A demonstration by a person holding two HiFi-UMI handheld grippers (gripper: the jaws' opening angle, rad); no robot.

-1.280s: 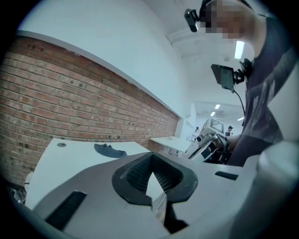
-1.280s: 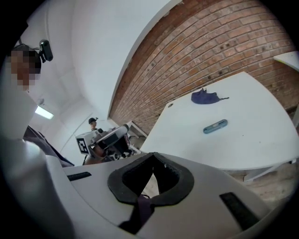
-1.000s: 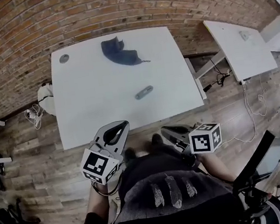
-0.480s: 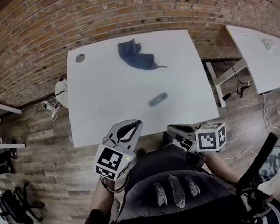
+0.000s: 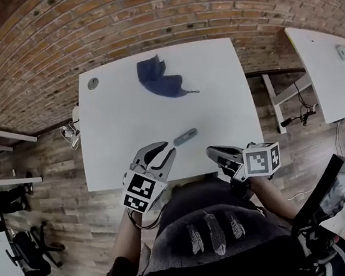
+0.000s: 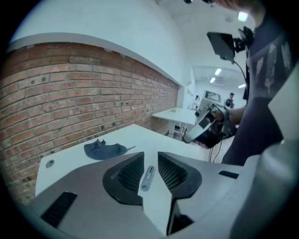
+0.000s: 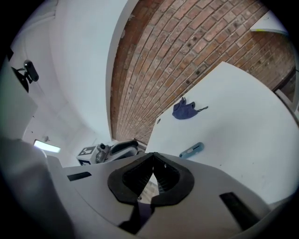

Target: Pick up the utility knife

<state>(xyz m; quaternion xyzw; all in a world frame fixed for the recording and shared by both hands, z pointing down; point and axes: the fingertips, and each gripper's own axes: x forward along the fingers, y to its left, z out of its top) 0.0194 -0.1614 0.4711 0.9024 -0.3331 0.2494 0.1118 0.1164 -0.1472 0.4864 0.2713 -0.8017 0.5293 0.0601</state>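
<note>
The utility knife [image 5: 185, 137], a slim grey-blue bar, lies flat on the white table [image 5: 114, 129] near its front edge. My left gripper [image 5: 167, 152] hovers over that edge, just short of the knife and a little to its left. Its jaws are opening, with nothing between them. In the left gripper view the knife [image 6: 147, 177] shows through the gap of the left gripper [image 6: 150, 158], lying farther off on the table. My right gripper [image 5: 211, 152] is shut and empty, at the table edge to the knife's right. In the right gripper view the knife [image 7: 191, 150] lies beyond the shut right gripper [image 7: 153, 155].
A crumpled dark blue cloth [image 5: 158, 78] lies at the back of the table, and a round grey grommet [image 5: 93, 83] sits at its back left corner. A brick wall stands behind. A second white table [image 5: 327, 69] is to the right, above wooden floor with cables.
Both grippers have moved forward from in front of the body up to the table's front edge. The left gripper's jaws have parted from shut. The knife has not moved.
</note>
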